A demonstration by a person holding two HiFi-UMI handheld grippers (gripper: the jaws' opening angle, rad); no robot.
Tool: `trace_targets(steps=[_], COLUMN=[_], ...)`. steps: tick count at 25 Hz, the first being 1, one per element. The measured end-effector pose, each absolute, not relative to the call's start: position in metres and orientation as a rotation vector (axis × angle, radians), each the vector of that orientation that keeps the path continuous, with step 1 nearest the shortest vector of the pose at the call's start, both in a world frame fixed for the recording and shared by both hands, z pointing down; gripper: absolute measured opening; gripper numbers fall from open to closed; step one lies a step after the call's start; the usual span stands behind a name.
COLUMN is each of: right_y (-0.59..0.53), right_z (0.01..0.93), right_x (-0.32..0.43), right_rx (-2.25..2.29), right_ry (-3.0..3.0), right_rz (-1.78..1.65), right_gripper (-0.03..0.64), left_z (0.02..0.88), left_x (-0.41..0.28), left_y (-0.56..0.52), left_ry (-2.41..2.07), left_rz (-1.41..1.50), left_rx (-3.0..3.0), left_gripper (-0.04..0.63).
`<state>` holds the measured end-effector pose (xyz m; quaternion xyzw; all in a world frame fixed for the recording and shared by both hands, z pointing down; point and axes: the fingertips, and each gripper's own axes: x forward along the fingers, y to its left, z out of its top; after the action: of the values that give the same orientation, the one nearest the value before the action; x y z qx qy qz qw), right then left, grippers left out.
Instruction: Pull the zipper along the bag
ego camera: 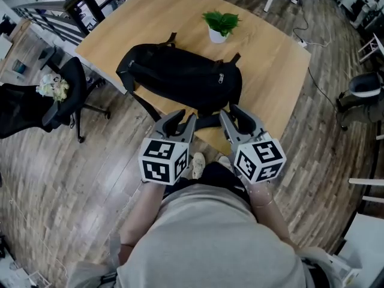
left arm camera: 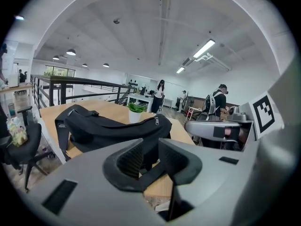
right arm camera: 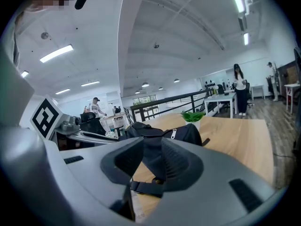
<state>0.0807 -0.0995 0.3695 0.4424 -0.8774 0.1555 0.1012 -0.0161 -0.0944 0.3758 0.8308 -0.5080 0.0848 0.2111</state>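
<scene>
Both with jaws apart and empty, left gripper [ego camera: 181, 120] and right gripper [ego camera: 236, 117] short of the black bag [ego camera: 180, 77] at the table [ego camera: 270, 71] edge: risk of dragging the unpinned bag, not sliding its zipper pull [ego camera: 221, 78].

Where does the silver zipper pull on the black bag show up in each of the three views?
Head view: zipper pull upper middle, at the bag's right end.
Left gripper view: zipper pull near centre, just above the jaws.
Right gripper view: zipper pull near centre, just above the jaws.
Shared landmark: potted plant beyond the bag.
</scene>
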Motion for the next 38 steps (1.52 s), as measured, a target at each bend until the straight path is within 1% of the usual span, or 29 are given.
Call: trace_targets(steps=[7,15,17,27,38], right_y=[-0.139,-0.150,-0.153,-0.171,-0.190], right_z=[0.371,0.386,0.389,0.393,0.404], right_x=[0.104,0.115,0.117,0.123,0.117], right_rx=[1.317,1.363,1.380,1.471,1.564], right_ry=[-2.583,-2.545,-2.535,-2.498,-2.470], right_rz=[0.465,0.541,0.562,0.739,0.933], right_gripper=[0.110,0.114,0.133,0.158,0.179], left_z=[0.383,0.395,0.398,0.390,0.394], left_x=[-0.005,0.008,0.013,0.043,0.064], left_y=[-0.126,-0.137,-0.142,-0.185,-0.203], left_ry=[-1.412,-1.352,-1.322,-1.143,-0.929], left_rz=[0.261,0.306,0.317,0.373,0.493], left_rx=[2.287,2.291,2.301,2.423,2.539], left_gripper=[0.092,0.092,0.092,0.092,0.092])
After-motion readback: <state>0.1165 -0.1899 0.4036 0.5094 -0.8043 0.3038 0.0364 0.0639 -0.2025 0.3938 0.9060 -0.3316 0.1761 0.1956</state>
